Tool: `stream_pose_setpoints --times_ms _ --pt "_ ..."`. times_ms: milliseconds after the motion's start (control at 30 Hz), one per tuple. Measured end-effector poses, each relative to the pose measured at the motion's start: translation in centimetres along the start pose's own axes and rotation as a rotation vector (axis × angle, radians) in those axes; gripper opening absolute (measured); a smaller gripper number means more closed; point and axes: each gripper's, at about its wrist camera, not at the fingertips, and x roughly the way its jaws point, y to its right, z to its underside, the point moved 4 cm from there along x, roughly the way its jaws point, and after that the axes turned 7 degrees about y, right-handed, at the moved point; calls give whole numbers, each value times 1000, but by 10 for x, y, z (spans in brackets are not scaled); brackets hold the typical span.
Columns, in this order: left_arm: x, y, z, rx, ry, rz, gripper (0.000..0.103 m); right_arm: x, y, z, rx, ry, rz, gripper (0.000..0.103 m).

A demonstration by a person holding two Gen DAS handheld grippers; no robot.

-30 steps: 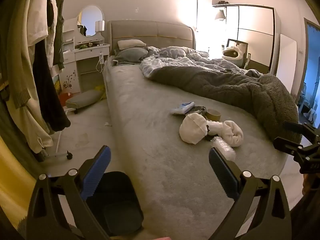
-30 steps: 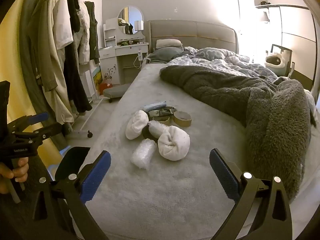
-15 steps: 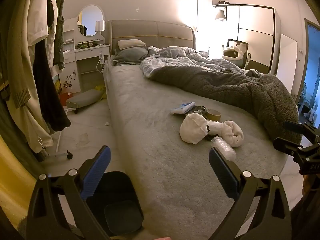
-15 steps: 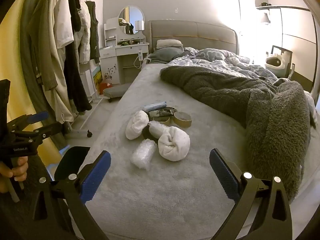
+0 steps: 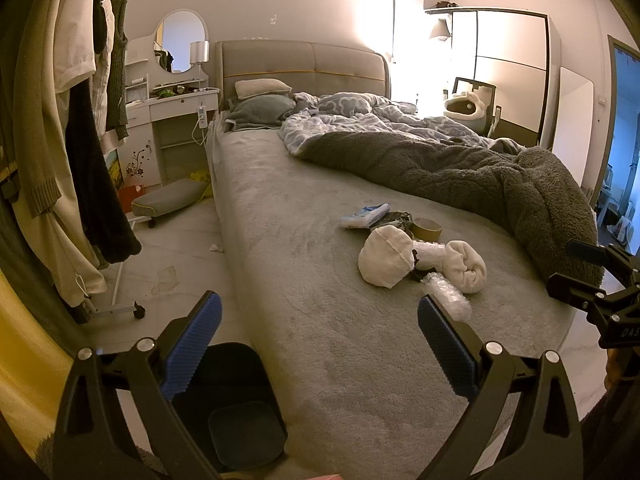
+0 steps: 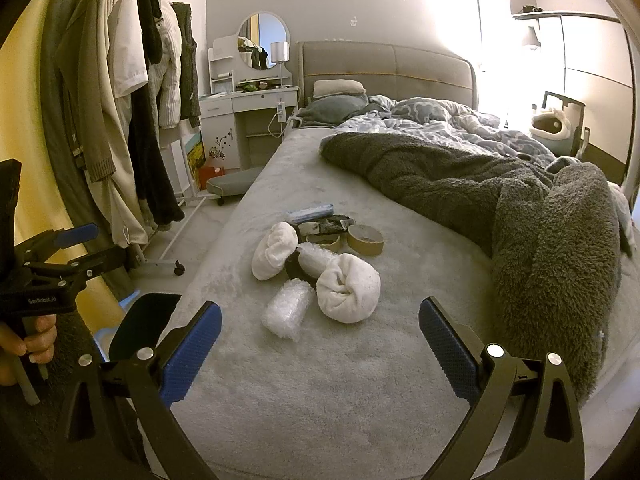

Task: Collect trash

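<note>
A small pile of trash lies on the grey bed [image 6: 360,368]: a bubble-wrap wad [image 6: 288,309] nearest me, two white cloth rolls [image 6: 349,288] [image 6: 275,250], a brown tape roll [image 6: 365,240], a blue-white packet [image 6: 311,213] and dark wrappers [image 6: 326,227]. The same pile shows in the left wrist view, with the bubble wrap [image 5: 446,302] and a white roll [image 5: 385,256]. My right gripper [image 6: 319,352] is open and empty, short of the bubble wrap. My left gripper [image 5: 318,348] is open and empty over the bed's left edge, above a dark trash bin [image 5: 236,404].
A dark fleece blanket [image 6: 540,224] and a patterned duvet [image 6: 440,120] cover the bed's right side. A clothes rack on wheels [image 5: 80,152] stands left of the bed, with a low stool [image 5: 168,200] and a dressing table [image 5: 176,120] behind it.
</note>
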Motion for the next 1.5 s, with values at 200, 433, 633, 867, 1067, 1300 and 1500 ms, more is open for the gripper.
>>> stream_pose_setpoints --times_ms 200,433,633,867,1067,1300,1500 --pt "0 0 0 1 1 2 100 0 0 0 -1 0 0 100" --pt "0 0 0 0 0 2 100 0 0 0 -2 1 0 100" --pt "-2 -1 2 0 -2 0 100 0 -1 0 -1 1 0 100" --pt "-1 0 7 -5 -7 -2 100 1 -1 0 -2 1 1 100" --pt "4 -1 8 -23 -9 25 100 3 0 2 -4 -1 0 100" --pt "6 -9 7 -34 -34 -16 100 2 -4 2 -3 -4 -1 100" --pt "4 -14 4 -57 -32 -10 100 3 -4 0 -6 -5 0 100"
